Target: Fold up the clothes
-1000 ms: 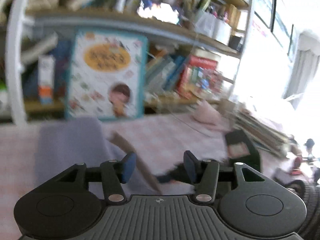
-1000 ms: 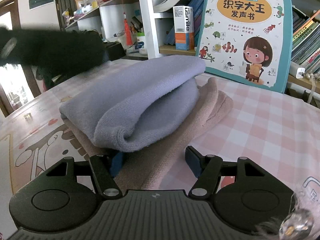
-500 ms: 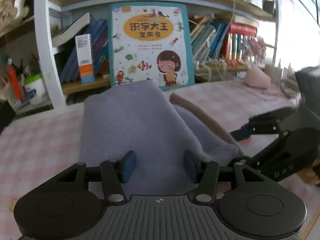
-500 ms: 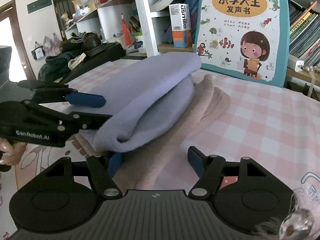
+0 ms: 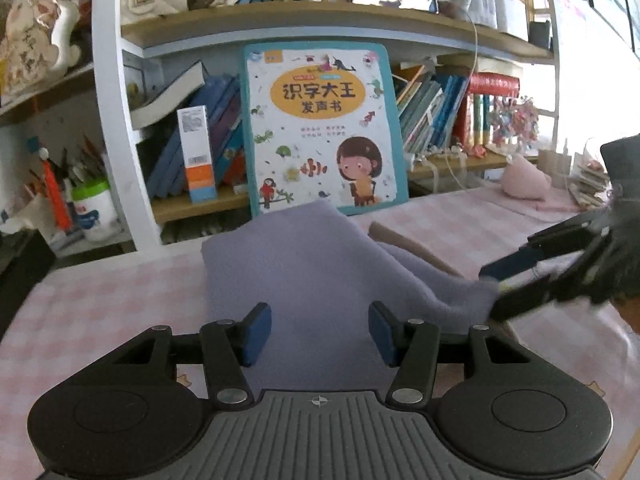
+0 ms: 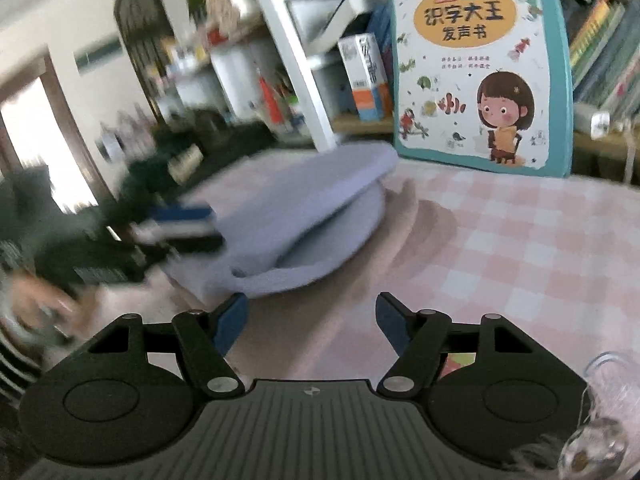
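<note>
A folded lavender cloth lies on a tan cloth on the pink checked table. My left gripper stands open low over the lavender cloth's near edge, with cloth showing between its fingers. From the right, my right gripper reaches to the lavender cloth's right corner. In the right wrist view my right gripper is open just before the rolled edge of the lavender cloth, above the tan cloth. The left gripper shows blurred at that cloth's left side.
A large picture book leans upright against the bookshelf right behind the cloths. A pink object sits at the far right of the table. A blurred hand is at the left, and a shiny clear object at the lower right.
My left gripper swung round from facing right and moved in low over the lavender cloth. My right gripper shifted and tilted; its view is now motion-blurred. Both stayed open.
</note>
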`<state>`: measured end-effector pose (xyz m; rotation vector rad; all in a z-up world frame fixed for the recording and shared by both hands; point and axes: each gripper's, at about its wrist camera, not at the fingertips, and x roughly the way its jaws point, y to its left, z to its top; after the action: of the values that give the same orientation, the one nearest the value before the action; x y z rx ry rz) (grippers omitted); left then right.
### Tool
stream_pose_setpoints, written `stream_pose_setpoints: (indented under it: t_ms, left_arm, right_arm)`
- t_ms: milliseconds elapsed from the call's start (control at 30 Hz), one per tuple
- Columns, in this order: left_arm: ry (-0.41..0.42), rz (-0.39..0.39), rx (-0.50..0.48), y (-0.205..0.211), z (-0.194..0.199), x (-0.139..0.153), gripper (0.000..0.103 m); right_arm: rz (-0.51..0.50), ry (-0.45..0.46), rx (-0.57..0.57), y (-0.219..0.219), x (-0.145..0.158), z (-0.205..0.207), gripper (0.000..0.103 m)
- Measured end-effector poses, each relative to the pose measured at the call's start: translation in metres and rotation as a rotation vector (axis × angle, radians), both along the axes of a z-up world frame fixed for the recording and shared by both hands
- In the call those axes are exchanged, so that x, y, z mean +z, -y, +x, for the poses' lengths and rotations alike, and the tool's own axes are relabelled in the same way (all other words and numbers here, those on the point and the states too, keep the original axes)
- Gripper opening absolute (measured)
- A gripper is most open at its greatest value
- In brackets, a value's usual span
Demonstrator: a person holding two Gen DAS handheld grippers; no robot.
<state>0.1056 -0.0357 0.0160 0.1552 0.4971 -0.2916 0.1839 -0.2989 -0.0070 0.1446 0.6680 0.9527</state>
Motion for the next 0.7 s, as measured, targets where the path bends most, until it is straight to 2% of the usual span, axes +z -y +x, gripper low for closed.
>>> stream_pose_setpoints:
  t_ms: [100, 133, 300, 400, 600, 700]
  left_arm:
    - [0.001, -0.008, -0.013, 0.000, 0.001, -0.004, 0.054]
    - [0.001, -0.011, -0.018, 0.000, 0.002, -0.005, 0.054]
    - [0.003, -0.024, -0.039, -0.001, 0.004, -0.012, 0.058]
    - [0.004, -0.033, -0.053, -0.001, 0.005, -0.016, 0.058]
    - [0.008, -0.047, -0.079, -0.002, 0.007, -0.025, 0.058]
    - [0.025, -0.042, -0.094, -0.002, 0.003, -0.028, 0.059]
  right_arm:
    - [0.122, -0.102, -0.012, 0.009, 0.002, 0.012, 0.071]
    - [0.135, -0.126, -0.023, 0.008, 0.002, 0.016, 0.071]
    - [0.192, -0.238, -0.080, 0.002, 0.002, 0.038, 0.071]
    - [0.187, -0.286, -0.122, -0.014, -0.001, 0.056, 0.071]
    - [0.265, -0.429, -0.156, -0.040, -0.020, 0.097, 0.070]
    - [0.270, -0.448, -0.165, -0.051, -0.024, 0.108, 0.068]
